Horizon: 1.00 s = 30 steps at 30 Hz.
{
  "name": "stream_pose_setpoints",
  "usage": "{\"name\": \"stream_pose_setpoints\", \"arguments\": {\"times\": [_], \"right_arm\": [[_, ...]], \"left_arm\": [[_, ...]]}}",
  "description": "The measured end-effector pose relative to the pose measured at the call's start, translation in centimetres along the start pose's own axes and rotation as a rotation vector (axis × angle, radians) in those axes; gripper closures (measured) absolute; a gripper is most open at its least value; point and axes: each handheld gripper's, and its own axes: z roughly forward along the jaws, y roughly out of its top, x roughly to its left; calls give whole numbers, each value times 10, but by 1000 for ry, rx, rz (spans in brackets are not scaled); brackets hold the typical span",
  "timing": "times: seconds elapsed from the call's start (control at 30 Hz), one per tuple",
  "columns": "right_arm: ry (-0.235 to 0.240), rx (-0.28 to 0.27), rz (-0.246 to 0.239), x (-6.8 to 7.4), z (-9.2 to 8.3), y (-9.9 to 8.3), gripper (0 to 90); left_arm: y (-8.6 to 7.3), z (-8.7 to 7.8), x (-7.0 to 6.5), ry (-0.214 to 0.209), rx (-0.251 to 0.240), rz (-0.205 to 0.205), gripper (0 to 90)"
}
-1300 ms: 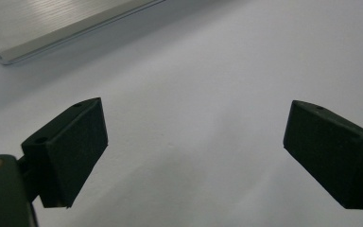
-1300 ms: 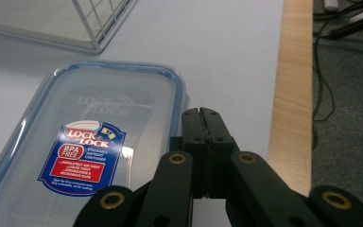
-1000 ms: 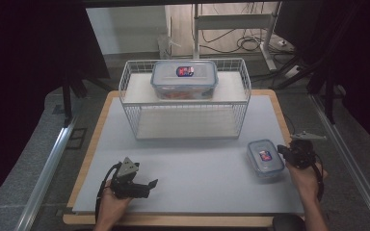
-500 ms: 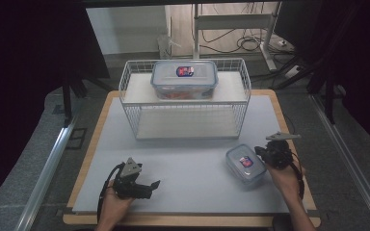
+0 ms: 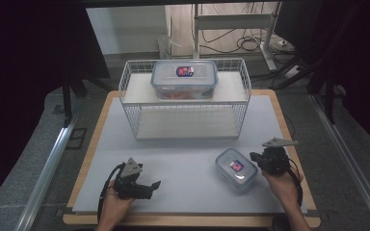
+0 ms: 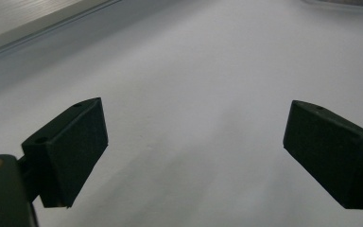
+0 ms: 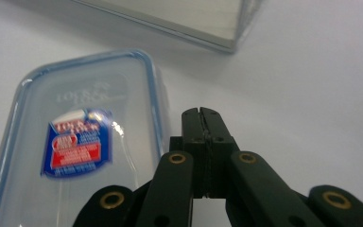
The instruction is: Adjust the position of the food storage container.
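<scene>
A small food container (image 5: 235,168) of clear, glossy plastic with a blue-tinted lid and a shiny printed sticker. A larger container (image 5: 184,79) of the same clear plastic. A basket (image 5: 130,113) of thin white-coated metal wire. A smooth, matt pale-grey mat (image 5: 183,159) over a wooden tabletop (image 5: 94,130). Matt black plastic right gripper (image 7: 202,124) with brass-coloured rivets.

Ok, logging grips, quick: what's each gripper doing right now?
Left gripper: open, holding nothing.
Right gripper: shut, empty, beside the small box.
</scene>
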Motion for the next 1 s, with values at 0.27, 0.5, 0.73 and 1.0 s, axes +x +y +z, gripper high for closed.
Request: {"name": "stream_pose_setpoints", "arguments": {"times": [0.27,0.5,0.73,1.0], "right_arm": [[-21,45,33,-2,-8,-13,894],[-17,72,71,4,-26,-34,893],[20,116,115,18,-29,-43,893],[15,133,126,14,-14,-34,893]], "left_arm": [[0,2,-4,-6,11,11,71],[1,4,-5,-12,12,7,71],[2,5,-7,-13,15,17,71],[2,6,-6,-16,15,15,71]]}}
